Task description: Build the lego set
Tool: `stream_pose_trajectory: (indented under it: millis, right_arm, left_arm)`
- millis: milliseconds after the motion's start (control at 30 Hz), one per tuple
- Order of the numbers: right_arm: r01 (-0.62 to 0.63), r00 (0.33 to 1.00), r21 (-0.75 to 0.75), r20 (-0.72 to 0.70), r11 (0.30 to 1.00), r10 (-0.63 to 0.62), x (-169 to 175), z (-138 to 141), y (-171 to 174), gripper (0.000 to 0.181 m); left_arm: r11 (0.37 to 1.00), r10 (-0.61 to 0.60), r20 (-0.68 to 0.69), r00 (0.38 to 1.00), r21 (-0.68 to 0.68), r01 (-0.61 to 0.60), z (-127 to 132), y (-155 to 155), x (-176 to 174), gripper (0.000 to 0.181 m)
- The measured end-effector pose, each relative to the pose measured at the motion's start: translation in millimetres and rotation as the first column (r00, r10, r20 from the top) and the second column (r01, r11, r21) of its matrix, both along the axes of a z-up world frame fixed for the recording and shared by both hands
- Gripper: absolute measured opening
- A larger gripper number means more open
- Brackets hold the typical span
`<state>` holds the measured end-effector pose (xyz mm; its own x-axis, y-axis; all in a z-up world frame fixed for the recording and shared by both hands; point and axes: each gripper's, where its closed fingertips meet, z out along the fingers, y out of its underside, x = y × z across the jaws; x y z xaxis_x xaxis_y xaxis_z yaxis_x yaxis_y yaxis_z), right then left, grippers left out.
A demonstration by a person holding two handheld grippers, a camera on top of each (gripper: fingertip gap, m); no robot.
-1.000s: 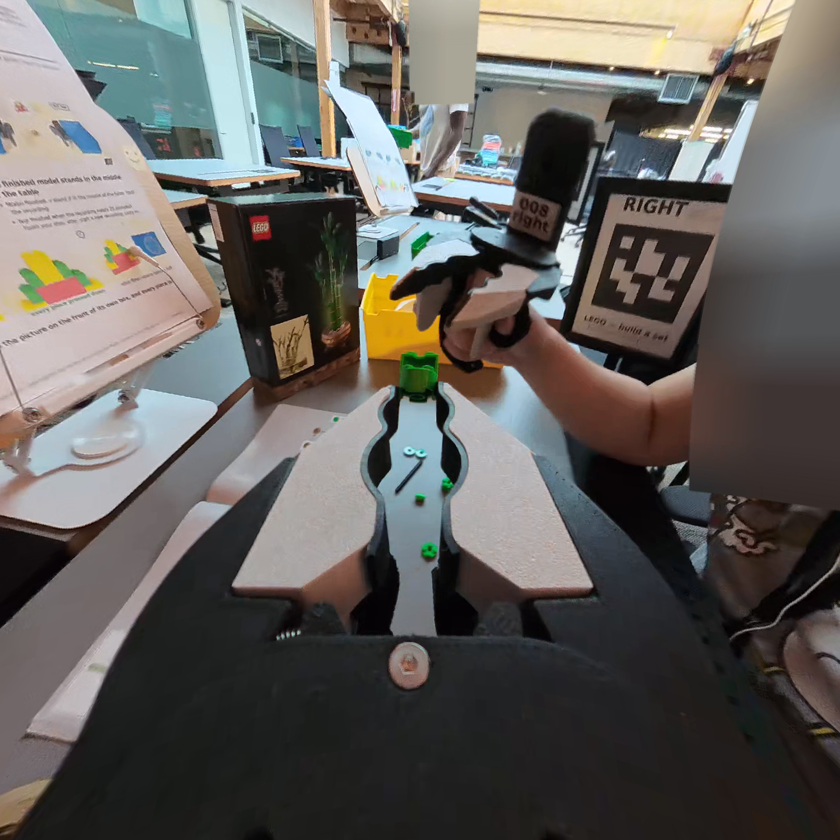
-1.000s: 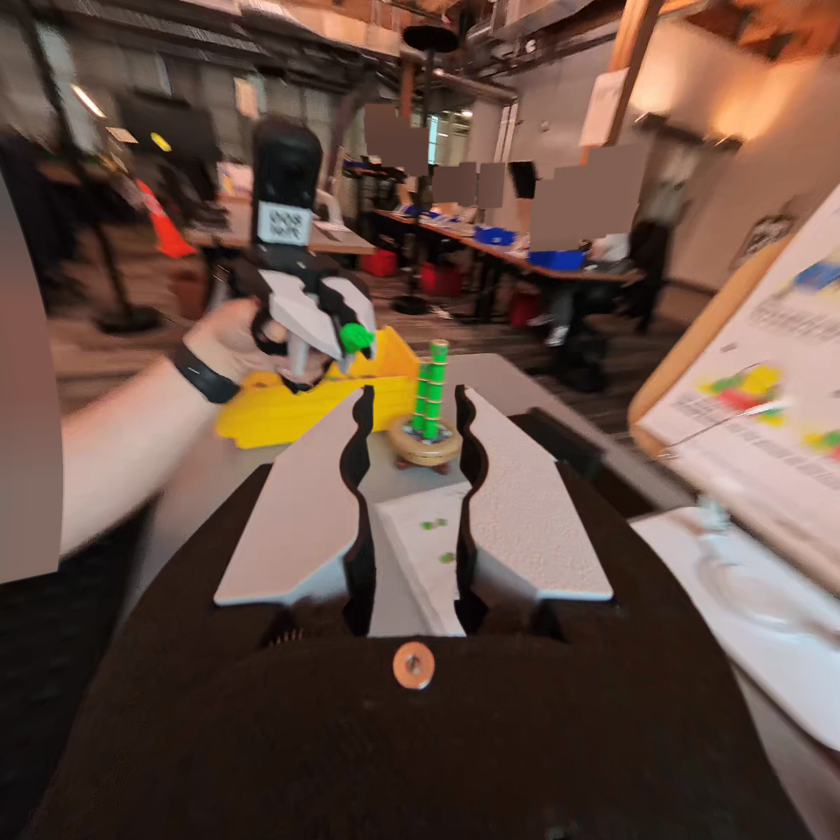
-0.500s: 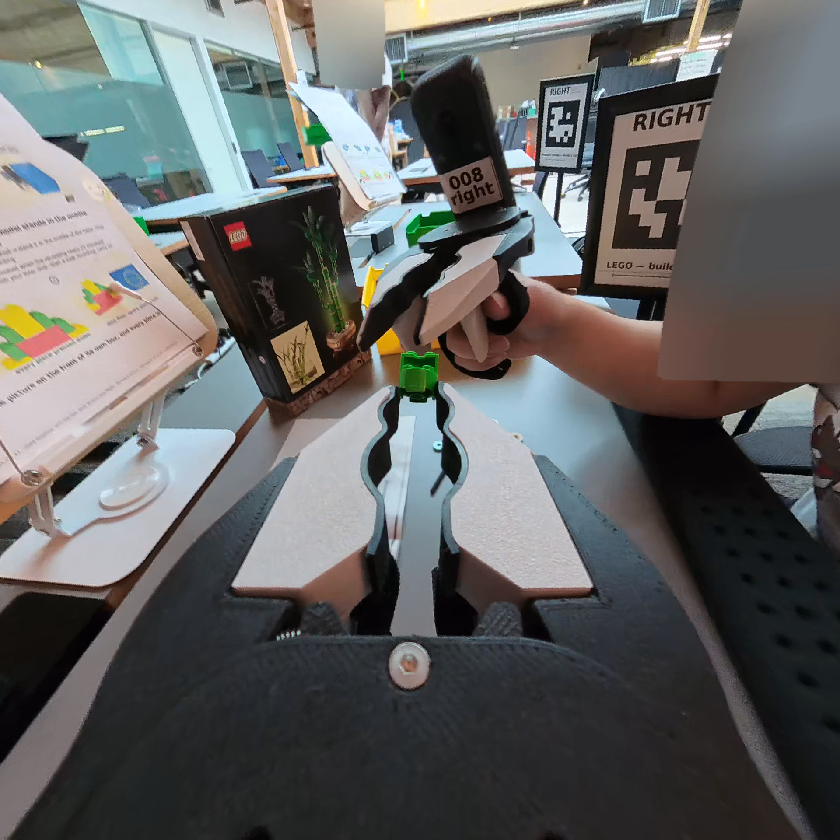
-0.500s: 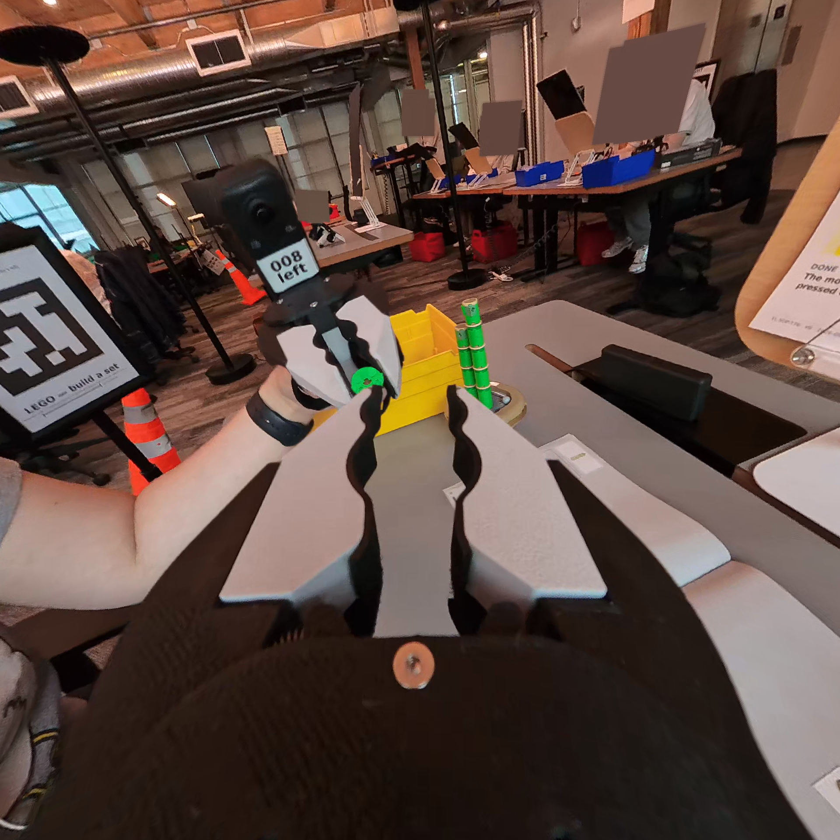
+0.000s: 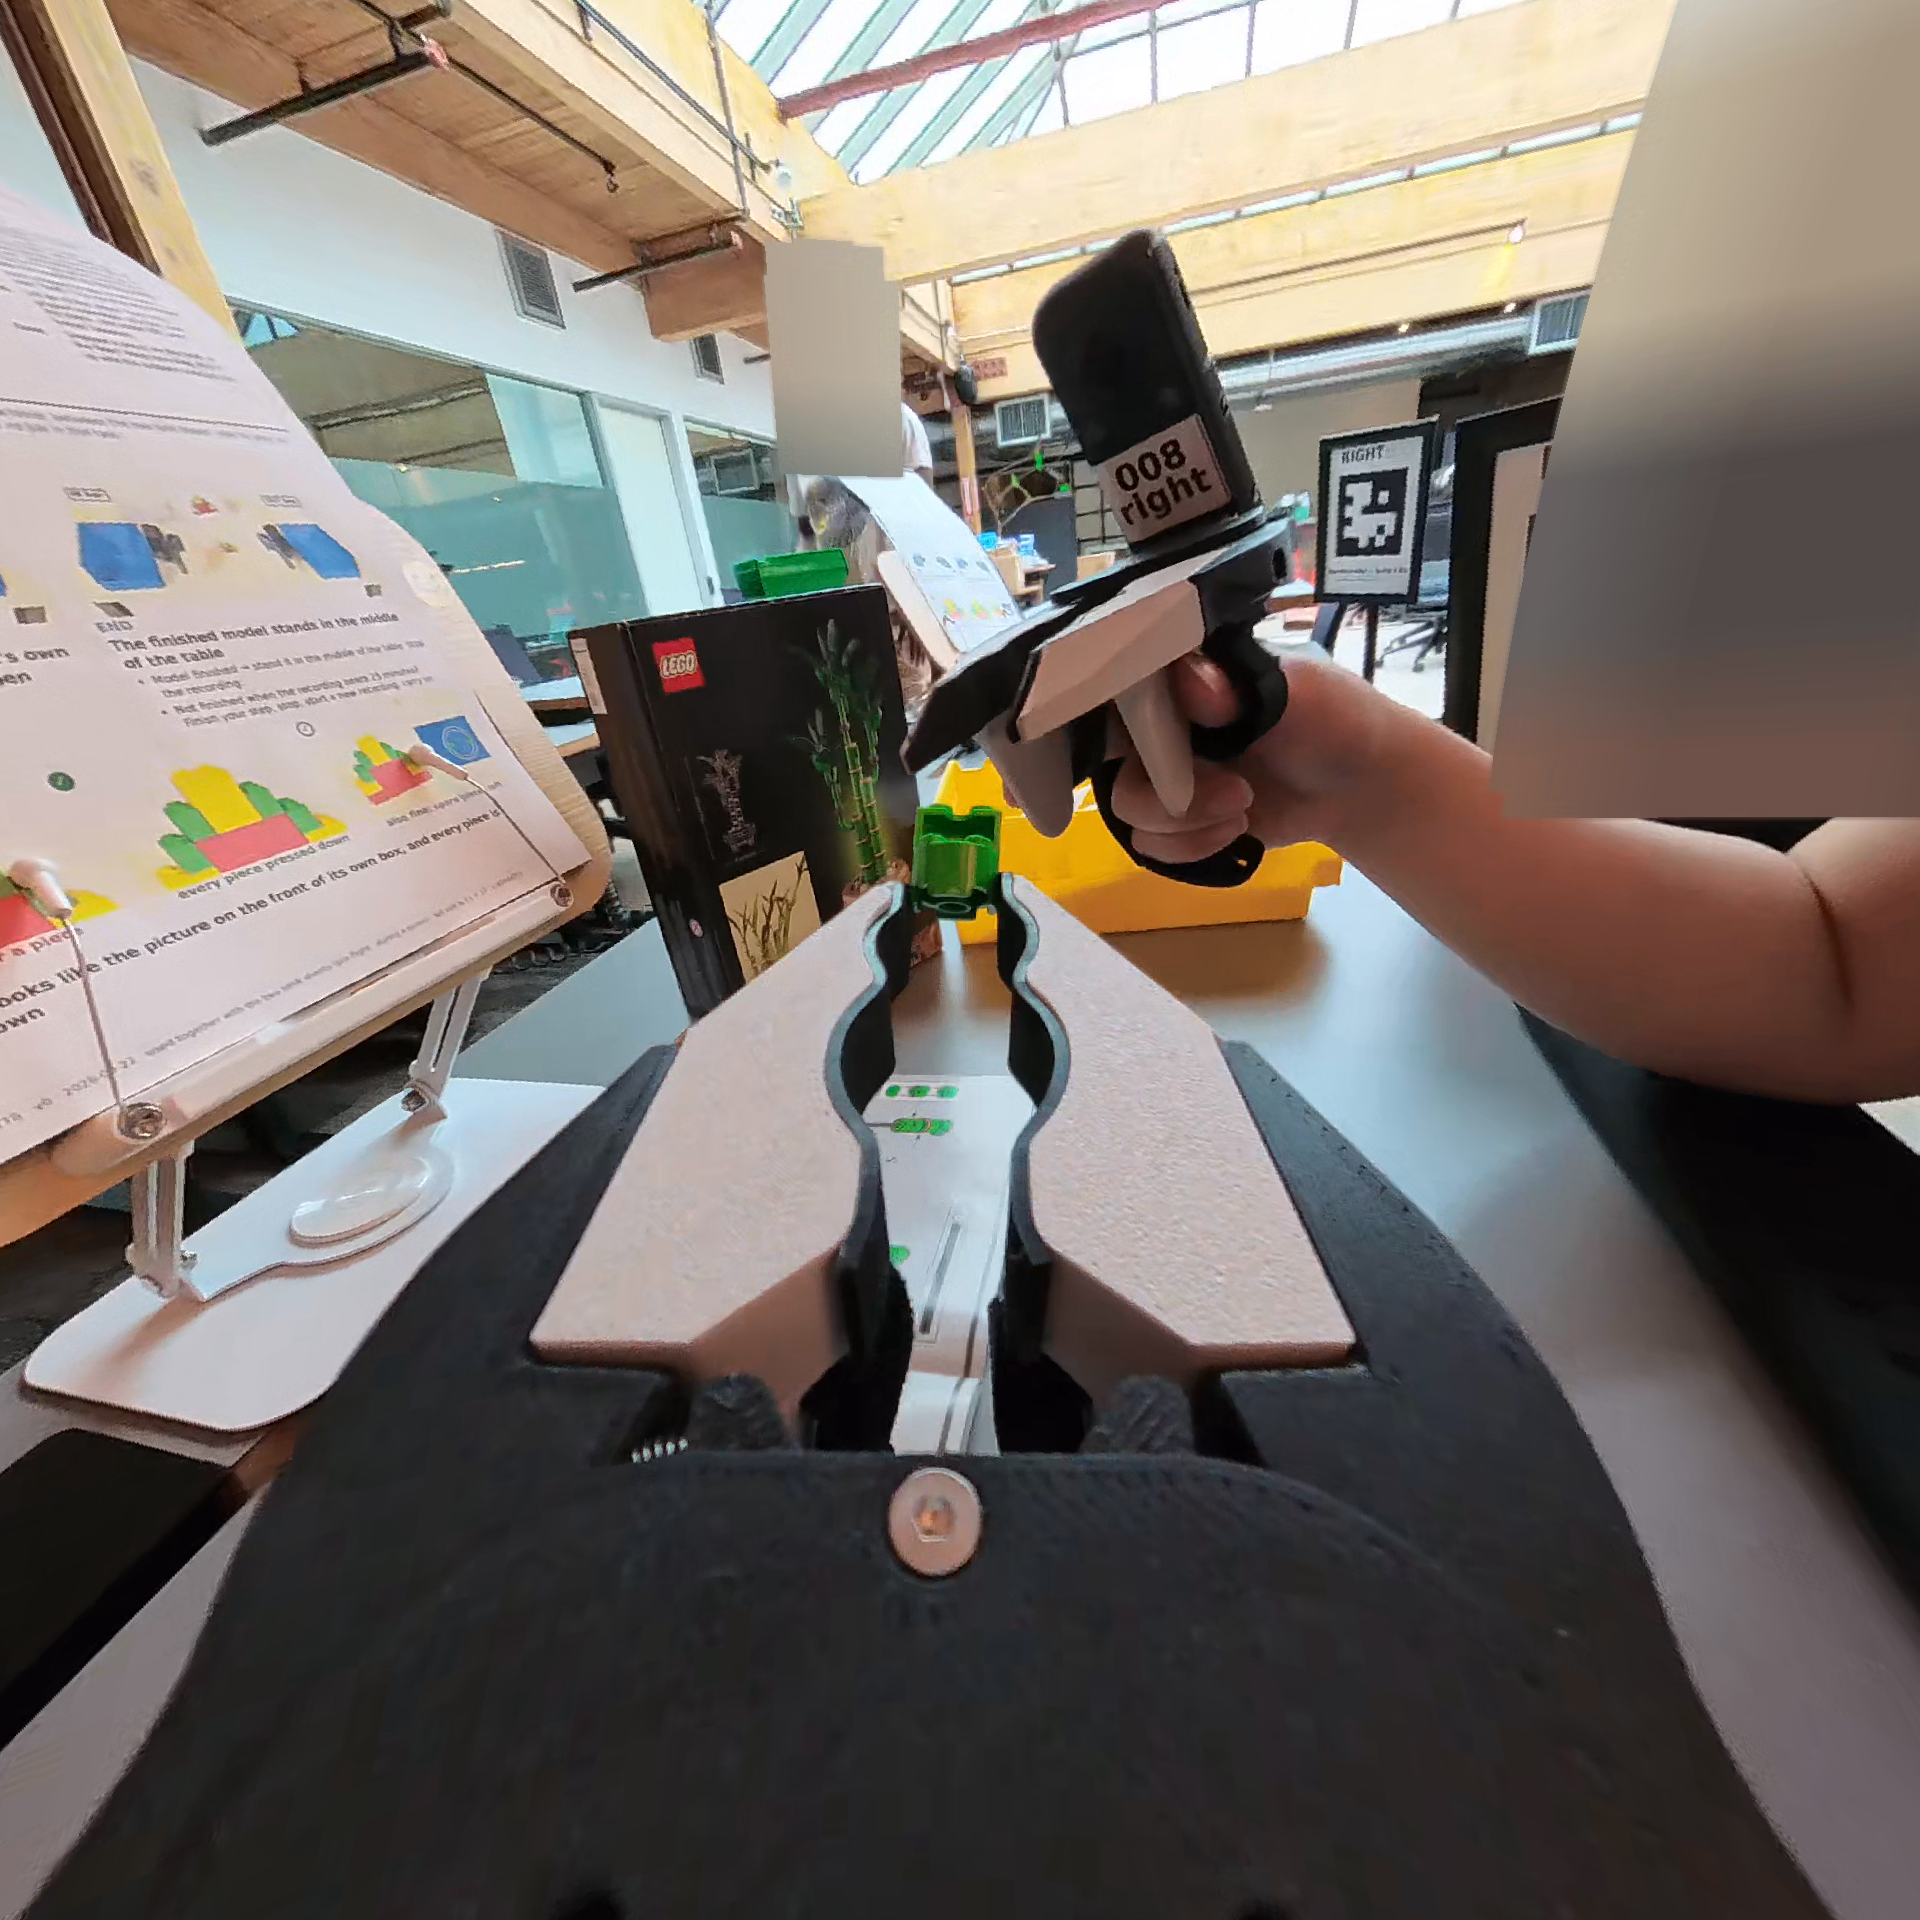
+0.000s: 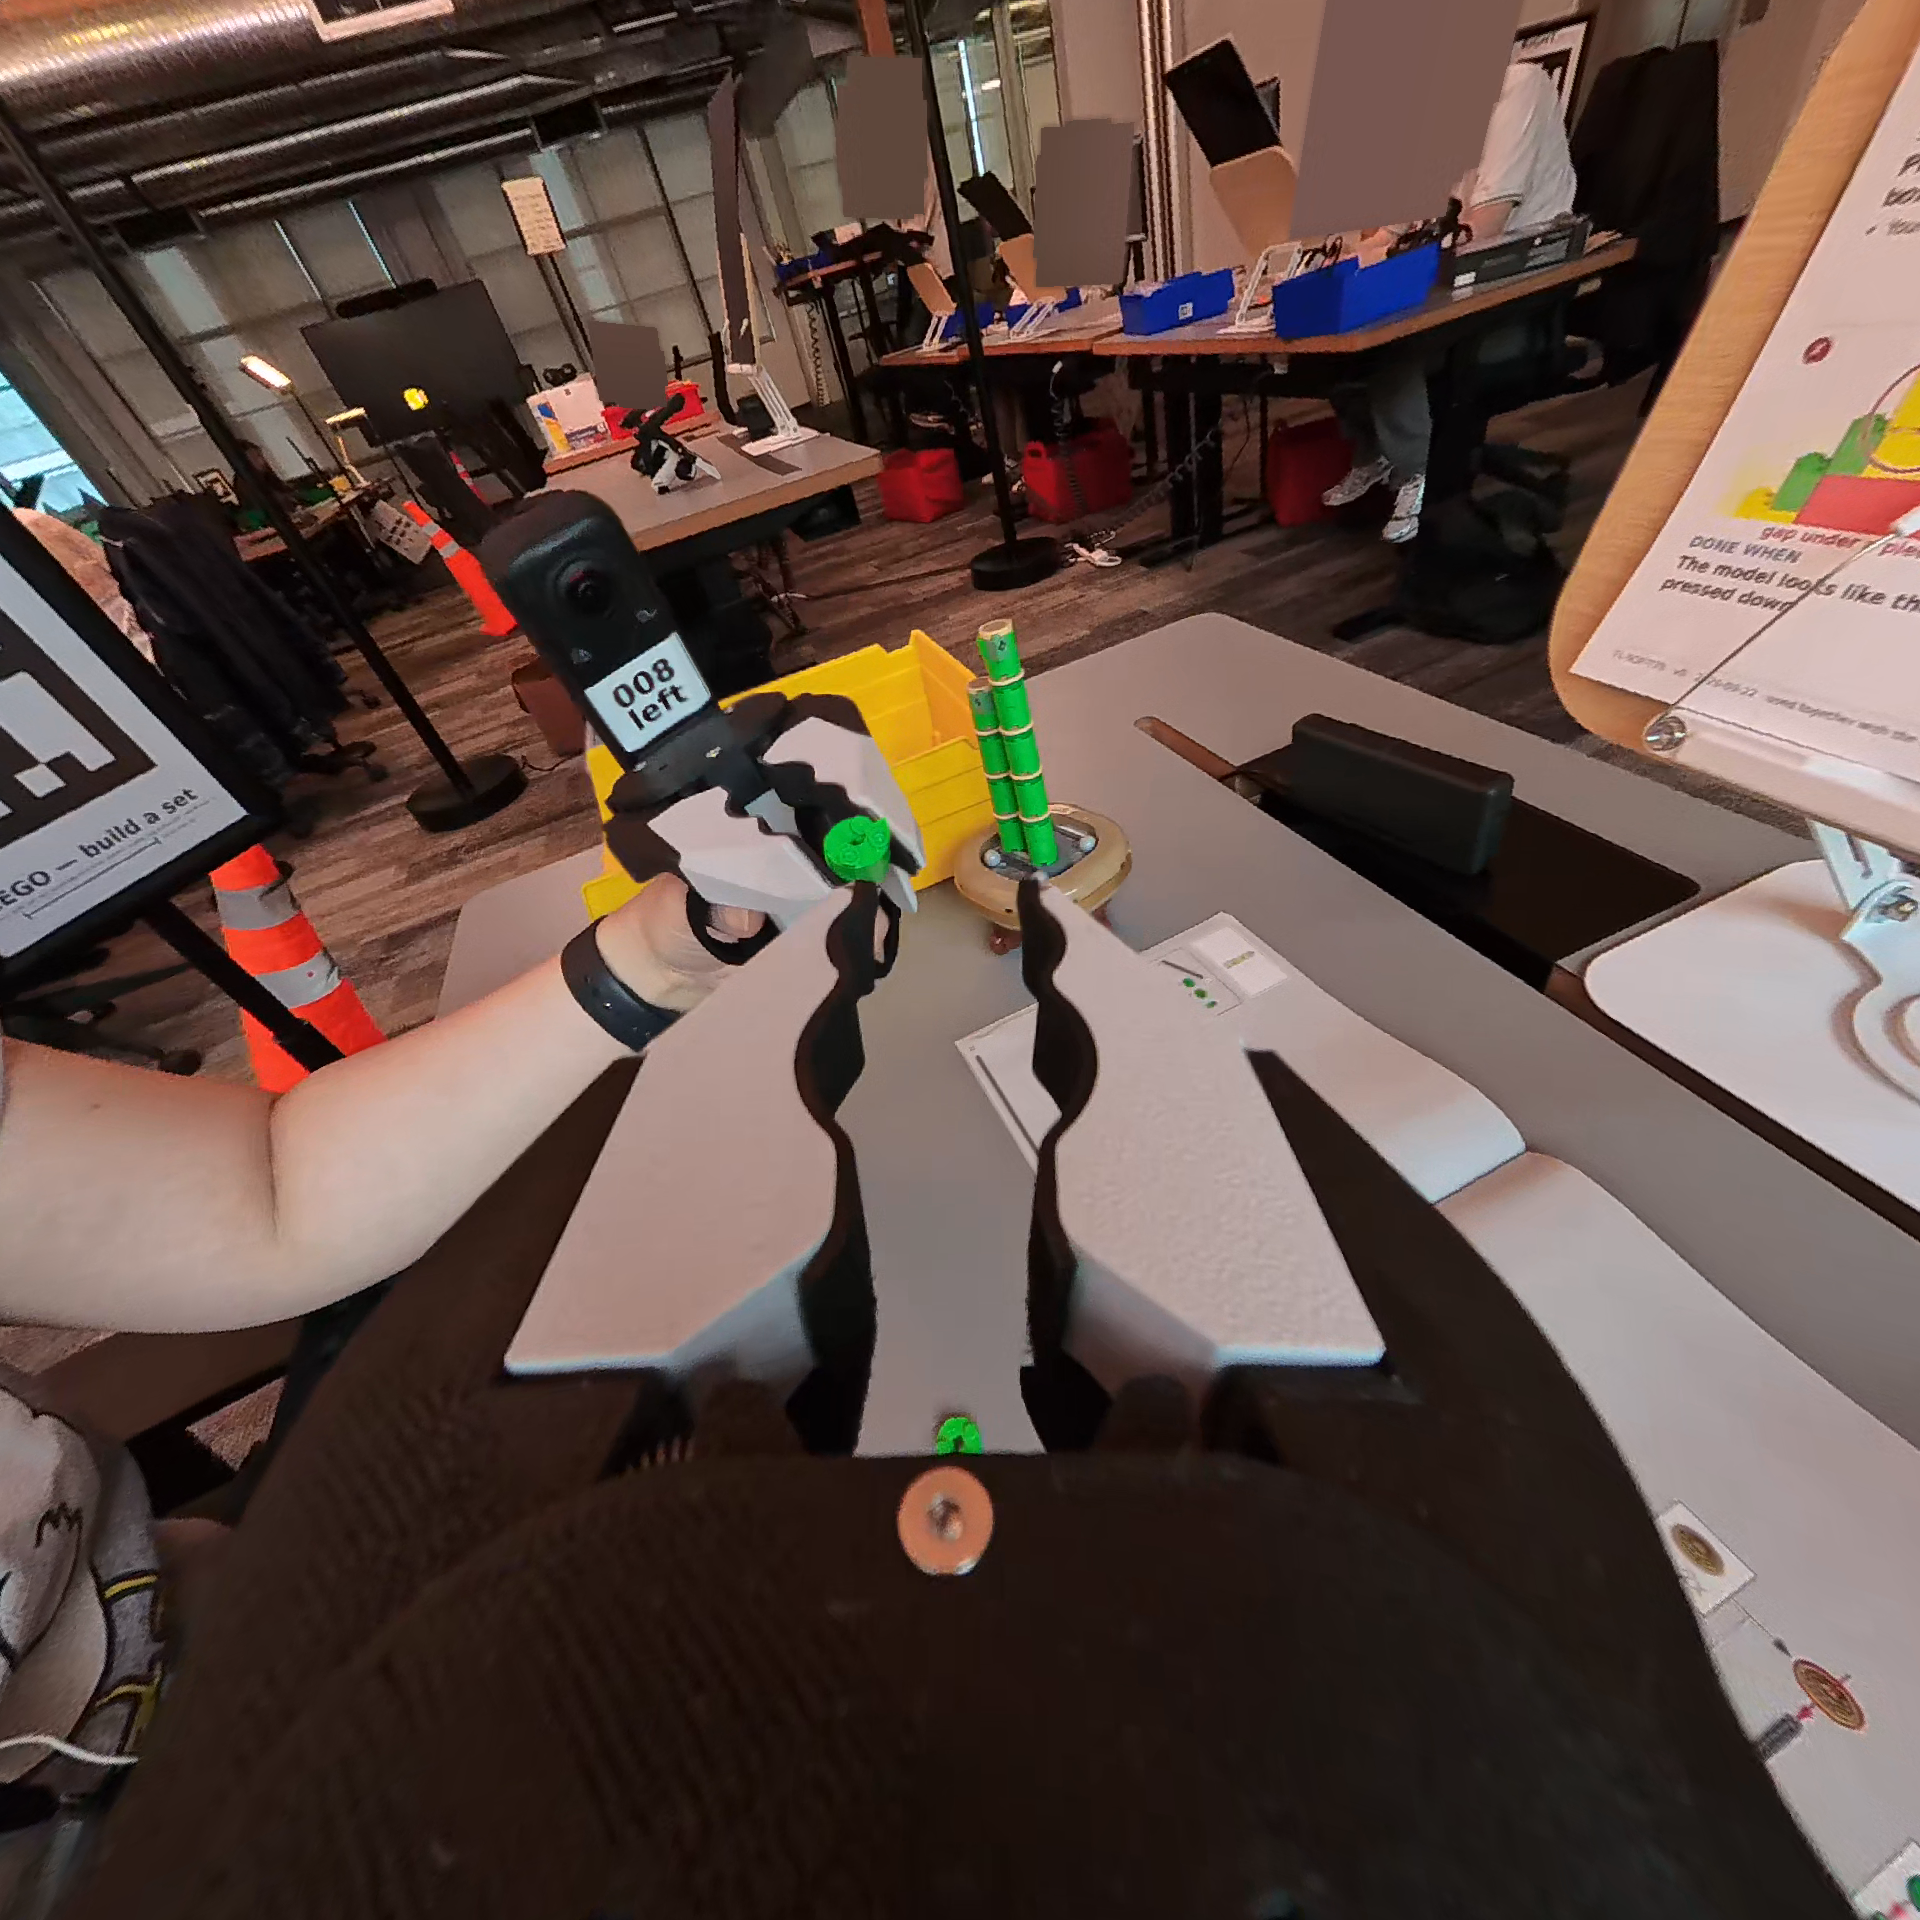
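My left gripper is shut on a small green round lego piece held at its fingertips, up in the air. It also shows in the right wrist view with the green piece. My right gripper is open and empty, its left fingertip just beside that piece. It shows in the left wrist view, above and right of the piece. The green bamboo model stands upright on a round tan base just beyond my right fingertips.
A yellow bin sits behind the model and shows too in the left wrist view. The black lego box stands at the back. An instruction stand is at left. An open booklet and a loose green piece lie on the table. Tip to tip, the grippers are about 4 centimetres apart.
Both grippers have tilted up and drawn closer together. The left keeps the green piece. The right gripper's tips now sit next to that piece, in front of the model.
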<state>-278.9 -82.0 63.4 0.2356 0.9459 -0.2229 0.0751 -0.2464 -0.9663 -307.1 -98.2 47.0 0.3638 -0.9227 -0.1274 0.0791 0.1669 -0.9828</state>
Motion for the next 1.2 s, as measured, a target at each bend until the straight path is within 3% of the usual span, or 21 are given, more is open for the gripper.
stream_pose_trajectory:
  millis: [167,467,600,767,1200]
  right_arm:
    - [-0.035,0.999,-0.042,0.023,0.999,0.036,-17,-11,-7,0.026]
    - [-0.017,0.997,-0.232,-0.075,0.973,-0.001,-28,-17,1,0.021]
    - [-0.012,0.993,-0.270,-0.117,0.963,-0.021,-29,-14,3,0.021]
    - [0.048,0.996,-0.264,-0.065,0.963,-0.068,-30,-23,9,0.014]
    - [0.045,0.994,-0.292,-0.082,0.955,-0.072,-38,-28,8,0.006]
  left_arm:
    - [0.998,0.041,-0.025,0.999,0.044,-0.040,-2,-1,-2,0.013]
    - [0.990,0.111,0.021,0.994,0.088,-0.113,-1,7,-3,0.013]
    - [0.979,0.165,-0.036,0.986,0.127,-0.160,-9,12,-1,0.013]
    - [0.965,0.223,-0.109,0.969,0.167,-0.203,-17,17,2,0.014]
    - [0.901,0.370,-0.243,0.897,0.328,-0.283,-23,22,-2,0.014]
